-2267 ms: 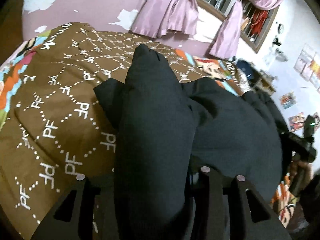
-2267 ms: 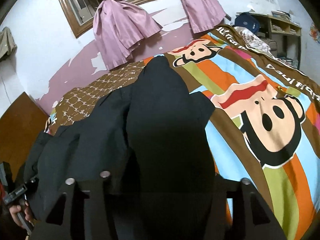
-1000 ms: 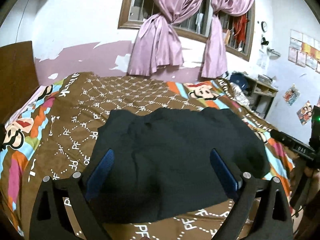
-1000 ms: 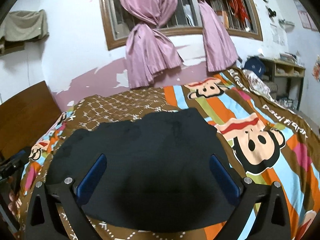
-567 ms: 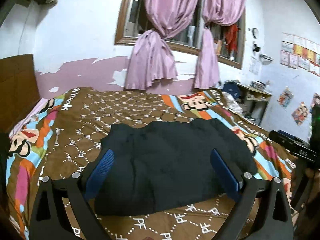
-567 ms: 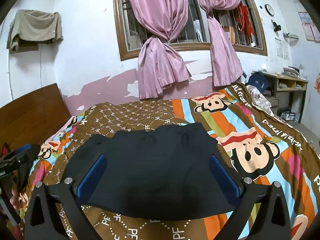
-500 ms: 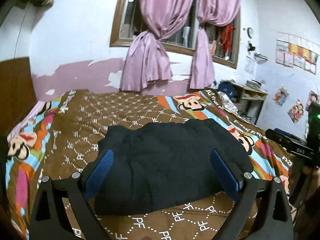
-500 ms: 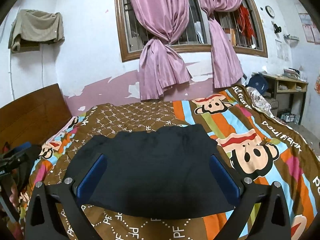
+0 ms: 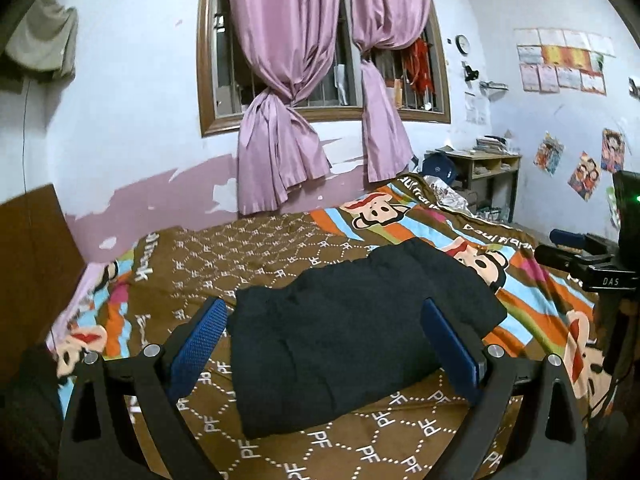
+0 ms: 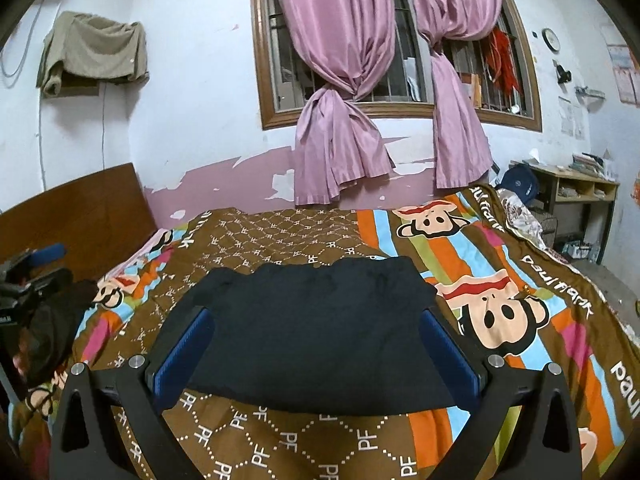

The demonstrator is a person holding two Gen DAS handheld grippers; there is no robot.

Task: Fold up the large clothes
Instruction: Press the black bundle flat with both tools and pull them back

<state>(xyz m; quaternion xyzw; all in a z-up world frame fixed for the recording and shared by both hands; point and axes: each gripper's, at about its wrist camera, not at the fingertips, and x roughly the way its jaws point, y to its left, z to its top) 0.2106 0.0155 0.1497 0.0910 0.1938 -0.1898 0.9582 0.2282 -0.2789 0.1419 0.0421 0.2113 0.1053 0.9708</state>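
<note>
A black garment [image 9: 352, 332] lies folded in a thick rectangle on the cartoon bedspread [image 9: 280, 248]; it also shows in the right wrist view [image 10: 316, 328]. My left gripper [image 9: 324, 356] is open and empty, raised above and behind the garment's near edge. My right gripper [image 10: 316, 360] is open and empty too, held back from the garment's near edge. The right gripper's body [image 9: 600, 272] shows at the right of the left wrist view. The left gripper's body [image 10: 28, 288] shows at the left of the right wrist view.
The bedspread [image 10: 500, 320] covers the whole bed. A wooden headboard [image 10: 72, 216] stands at the left. A window with pink curtains [image 10: 340, 120] is on the far wall. A desk with shelves [image 10: 576, 196] stands at the right.
Both grippers let go of the black garment, opened, and pulled back and up. The garment now lies folded flat on the bed.
</note>
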